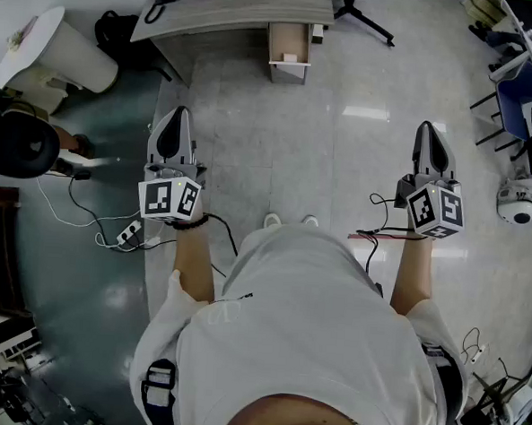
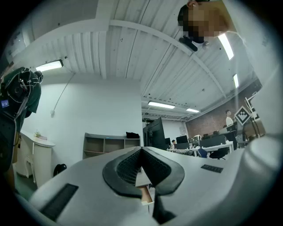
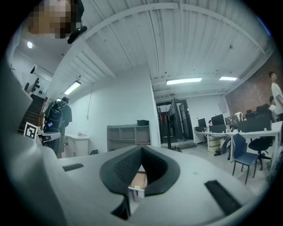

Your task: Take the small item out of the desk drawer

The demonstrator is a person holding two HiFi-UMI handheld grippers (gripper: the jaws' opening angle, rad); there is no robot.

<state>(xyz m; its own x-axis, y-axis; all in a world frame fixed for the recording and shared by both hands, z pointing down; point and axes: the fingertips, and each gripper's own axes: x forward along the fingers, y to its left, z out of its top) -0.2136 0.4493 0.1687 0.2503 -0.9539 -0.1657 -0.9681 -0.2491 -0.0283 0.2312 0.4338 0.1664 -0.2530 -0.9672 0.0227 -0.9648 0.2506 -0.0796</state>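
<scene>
The grey desk [image 1: 229, 12] stands far ahead of me, and its wooden drawer [image 1: 290, 47] is pulled open toward me. A small pale item [image 1: 291, 58] lies inside near the front; its shape is too small to tell. My left gripper [image 1: 174, 121] and right gripper [image 1: 429, 132] hover over the floor, well short of the desk, both shut and empty. In the left gripper view the jaws of the left gripper [image 2: 141, 150] meet, with the drawer [image 2: 147, 194] seen below them. In the right gripper view the right gripper [image 3: 141, 149] is likewise shut, the drawer [image 3: 137, 181] beyond it.
A white round stand [image 1: 65, 51] and a black bag [image 1: 115, 27] sit left of the desk. A power strip [image 1: 128, 233] with cables lies on the floor by my left arm. A blue chair [image 1: 525, 97] and a white dome device [image 1: 518, 203] are at the right.
</scene>
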